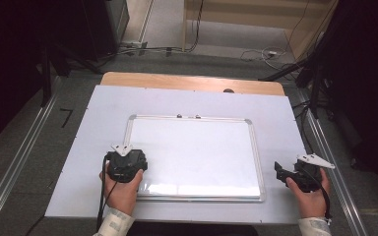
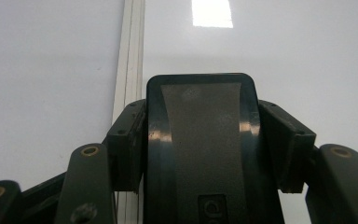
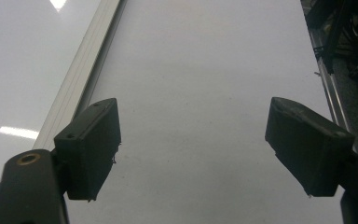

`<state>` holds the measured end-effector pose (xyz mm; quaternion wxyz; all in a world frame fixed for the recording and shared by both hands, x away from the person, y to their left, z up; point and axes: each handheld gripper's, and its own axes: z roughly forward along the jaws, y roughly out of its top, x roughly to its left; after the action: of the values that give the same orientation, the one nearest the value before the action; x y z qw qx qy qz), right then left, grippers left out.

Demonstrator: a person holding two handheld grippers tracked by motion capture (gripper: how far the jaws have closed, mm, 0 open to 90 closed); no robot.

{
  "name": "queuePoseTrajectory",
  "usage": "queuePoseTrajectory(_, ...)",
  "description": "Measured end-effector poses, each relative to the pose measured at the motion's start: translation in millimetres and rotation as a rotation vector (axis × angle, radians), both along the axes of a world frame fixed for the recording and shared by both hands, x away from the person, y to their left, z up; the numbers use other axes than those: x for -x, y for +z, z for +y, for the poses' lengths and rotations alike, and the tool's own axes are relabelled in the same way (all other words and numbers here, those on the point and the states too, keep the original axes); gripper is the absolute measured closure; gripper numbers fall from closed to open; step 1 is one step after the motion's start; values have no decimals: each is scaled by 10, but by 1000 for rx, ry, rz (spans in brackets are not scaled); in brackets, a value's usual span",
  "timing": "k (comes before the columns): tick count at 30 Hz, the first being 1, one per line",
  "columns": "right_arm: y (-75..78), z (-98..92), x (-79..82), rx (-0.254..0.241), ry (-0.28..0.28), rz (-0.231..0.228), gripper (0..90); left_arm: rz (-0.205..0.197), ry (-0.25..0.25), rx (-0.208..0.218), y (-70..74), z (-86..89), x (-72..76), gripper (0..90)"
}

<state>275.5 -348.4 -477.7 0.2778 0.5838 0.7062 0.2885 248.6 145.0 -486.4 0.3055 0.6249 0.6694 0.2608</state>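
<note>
Left gripper view: eraser (image 2: 200, 140) clamped in left gripper (image 2: 209, 154).

Overhead light, bright on the whiteboard (image 1: 197, 147): glare patch near its front edge in high view, 1 reflected rectangle at top of left gripper view. Room edges very dark. Jaws close-up soft, slightly blurred; frames grainy overall.

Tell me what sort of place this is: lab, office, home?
Probably a lab or recording room: a whiteboard lies flat on a white-covered table, metal floor rails run alongside it, and loose cables trail over grey carpet.
</note>
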Motion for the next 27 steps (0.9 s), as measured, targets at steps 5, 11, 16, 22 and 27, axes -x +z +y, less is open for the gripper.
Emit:
queuePoseTrajectory(5, 1, -1, 0, 1, -1, 0, 168, 5, 1, -4, -9, -3, -4, 401)
queuePoseTrajectory(11, 2, -1, 1, 0, -1, 0, 168, 14, 3, -8, -38, -11, -13, 400)
queuePoseTrajectory(16, 2, -5, 1, 1, 0, -1, 168, 22, 1, -15, -47, -13, -16, 399)
queuePoseTrajectory(22, 2, -6, 0, 1, -1, -1, 168, 29, 1, -24, -70, -22, -26, 398)
queuePoseTrajectory(27, 2, -5, 1, 0, -2, 0, 168, 26, 4, -30, -74, -33, -25, 397)
